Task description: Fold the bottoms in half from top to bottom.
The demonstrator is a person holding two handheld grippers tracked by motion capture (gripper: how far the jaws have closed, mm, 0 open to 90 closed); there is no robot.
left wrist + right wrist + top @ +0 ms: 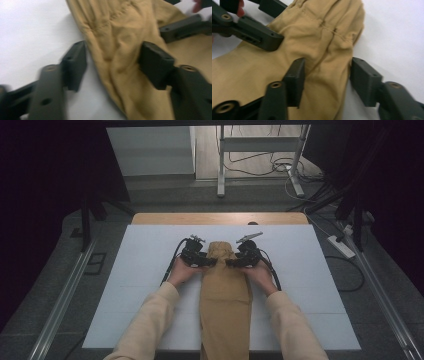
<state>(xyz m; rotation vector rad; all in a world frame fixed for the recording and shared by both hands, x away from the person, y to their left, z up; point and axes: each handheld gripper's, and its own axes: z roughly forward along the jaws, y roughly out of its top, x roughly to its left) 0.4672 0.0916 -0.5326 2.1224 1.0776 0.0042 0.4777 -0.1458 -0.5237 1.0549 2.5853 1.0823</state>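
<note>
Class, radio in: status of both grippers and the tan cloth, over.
Left gripper and right gripper straddle opposite edges of the tan cloth, pads not yet clamped. Cloth lies lengthwise on the white board. Nothing in the way.

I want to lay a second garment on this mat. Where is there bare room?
The white mat is bare left of the tan garment, out to its left edge, and equally to the right. A bare strip runs along the far edge. The middle is crowded: left gripper and right gripper straddle the garment's far end.
</note>
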